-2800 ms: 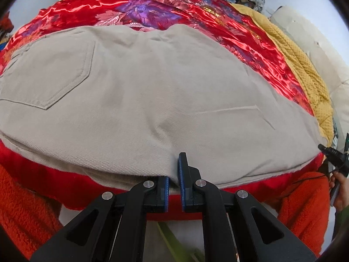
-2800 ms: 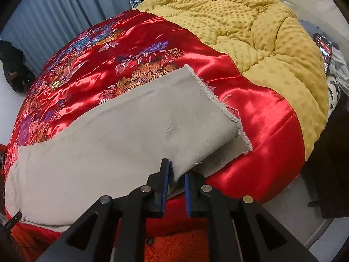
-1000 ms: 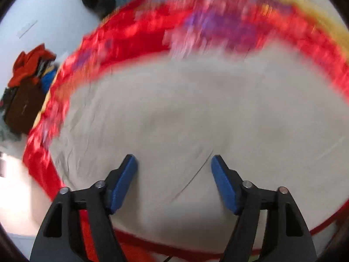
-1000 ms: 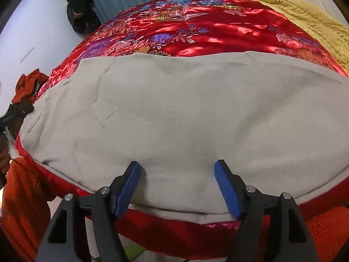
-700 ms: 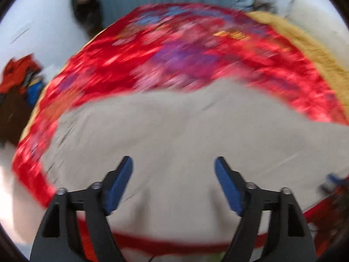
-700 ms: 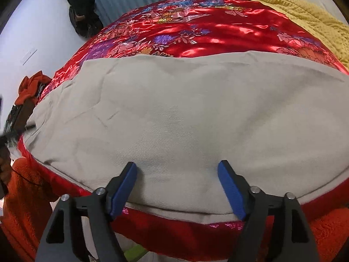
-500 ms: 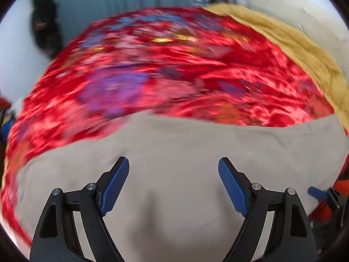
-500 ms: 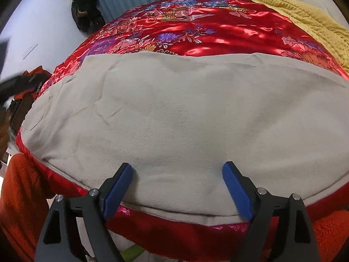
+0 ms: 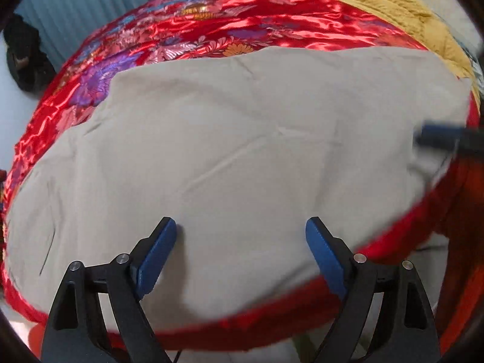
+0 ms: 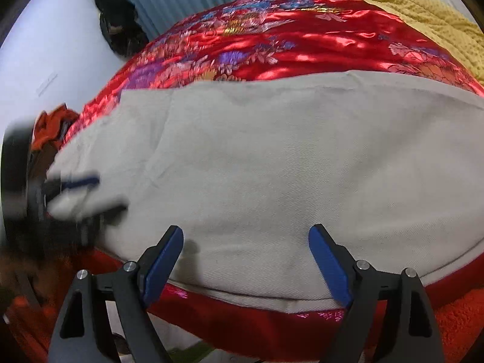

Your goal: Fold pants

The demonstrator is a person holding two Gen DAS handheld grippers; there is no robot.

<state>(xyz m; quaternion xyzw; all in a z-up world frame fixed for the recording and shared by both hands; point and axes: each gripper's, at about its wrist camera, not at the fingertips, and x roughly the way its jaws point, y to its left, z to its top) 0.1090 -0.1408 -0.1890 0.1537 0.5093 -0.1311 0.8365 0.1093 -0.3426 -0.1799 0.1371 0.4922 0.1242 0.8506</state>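
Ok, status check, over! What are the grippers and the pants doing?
Left gripper open. Right gripper open. Beige pants flat on red quilt, nothing held. Nothing in the way.

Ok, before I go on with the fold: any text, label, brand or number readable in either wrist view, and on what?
None: no readable text in either view.
The beige pants show plain cloth, with no tag or print in sight.
The red floral quilt bears only flower patterns, no lettering.
The yellow blanket is plain.
A faint mark on the white wall is too small and blurred to read.
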